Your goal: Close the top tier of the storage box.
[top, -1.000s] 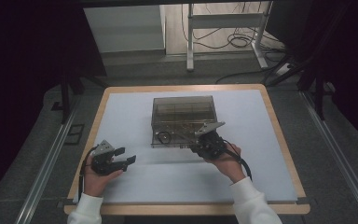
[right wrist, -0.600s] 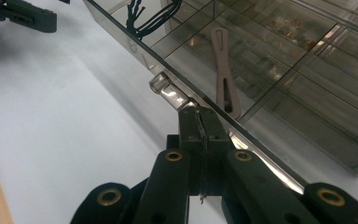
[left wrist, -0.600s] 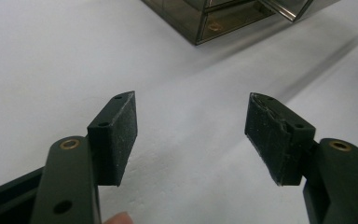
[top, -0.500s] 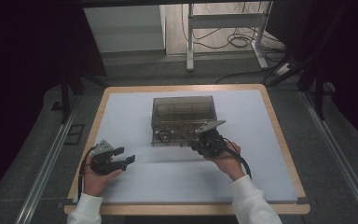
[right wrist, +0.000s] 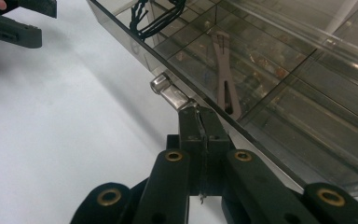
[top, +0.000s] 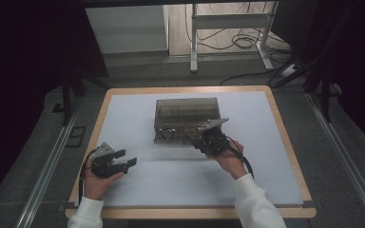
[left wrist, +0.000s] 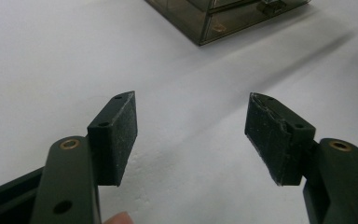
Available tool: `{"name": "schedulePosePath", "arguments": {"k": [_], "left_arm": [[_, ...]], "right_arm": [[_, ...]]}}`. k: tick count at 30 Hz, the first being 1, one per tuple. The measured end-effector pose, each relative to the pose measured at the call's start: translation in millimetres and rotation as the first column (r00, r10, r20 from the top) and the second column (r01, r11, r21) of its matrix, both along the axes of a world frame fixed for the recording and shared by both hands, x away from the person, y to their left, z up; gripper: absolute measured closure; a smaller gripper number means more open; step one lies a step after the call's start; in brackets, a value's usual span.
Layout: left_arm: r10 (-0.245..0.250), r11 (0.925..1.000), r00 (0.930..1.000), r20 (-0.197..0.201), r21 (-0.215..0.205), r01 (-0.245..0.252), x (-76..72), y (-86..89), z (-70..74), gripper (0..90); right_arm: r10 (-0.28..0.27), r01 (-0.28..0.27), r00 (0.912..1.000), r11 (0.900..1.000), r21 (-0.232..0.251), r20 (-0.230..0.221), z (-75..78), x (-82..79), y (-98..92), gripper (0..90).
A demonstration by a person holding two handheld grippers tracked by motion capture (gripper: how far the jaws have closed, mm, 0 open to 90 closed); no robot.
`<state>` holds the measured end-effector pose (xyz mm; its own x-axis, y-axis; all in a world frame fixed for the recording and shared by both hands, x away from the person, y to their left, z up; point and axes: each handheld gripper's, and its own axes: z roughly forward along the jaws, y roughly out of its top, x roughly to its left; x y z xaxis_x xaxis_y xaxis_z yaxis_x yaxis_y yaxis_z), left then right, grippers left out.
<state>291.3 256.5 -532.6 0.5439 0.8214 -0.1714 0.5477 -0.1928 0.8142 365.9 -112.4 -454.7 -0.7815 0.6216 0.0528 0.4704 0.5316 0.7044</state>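
Here the smoky translucent plastic box (top: 186, 118) sits near the middle of the white table top (top: 271, 156), slightly toward the far edge, with a broad bare margin on every side before the pale wooden rim (top: 285, 137). The widest free stretch lies in front of the box, toward the person. The right gripper (top: 204, 140) is at the box's near front edge; in the right gripper view its black jaws are pressed together, their tips at the small shiny metal latch (right wrist: 168, 91) on the box wall, though whether they pinch a tab of it cannot be told. Behind the tinted, glossy wall show square compartments, a flat slim tool (right wrist: 224, 77) and a loop of black cord (right wrist: 161, 16). The left gripper (top: 123, 164) rests well apart, near the left front of the table, with its jaws spread and holding nothing; its pads (left wrist: 121, 133) are flat, rectangular and grainy, one frayed at the edge.
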Motion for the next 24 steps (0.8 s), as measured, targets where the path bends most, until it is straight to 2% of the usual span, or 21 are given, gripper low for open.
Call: {"name": "schedulePosePath", "arguments": {"k": [24], "left_arm": [[-0.001, 1.0000, 1.0000, 0.002, 0.000, 0.001, -1.2, 2.0, 0.5, 34.3]], "right_arm": [[-0.091, 0.091, 0.9958, 0.996, 0.016, 0.015, -2.6, 19.5, -3.4, 89.6]]}}
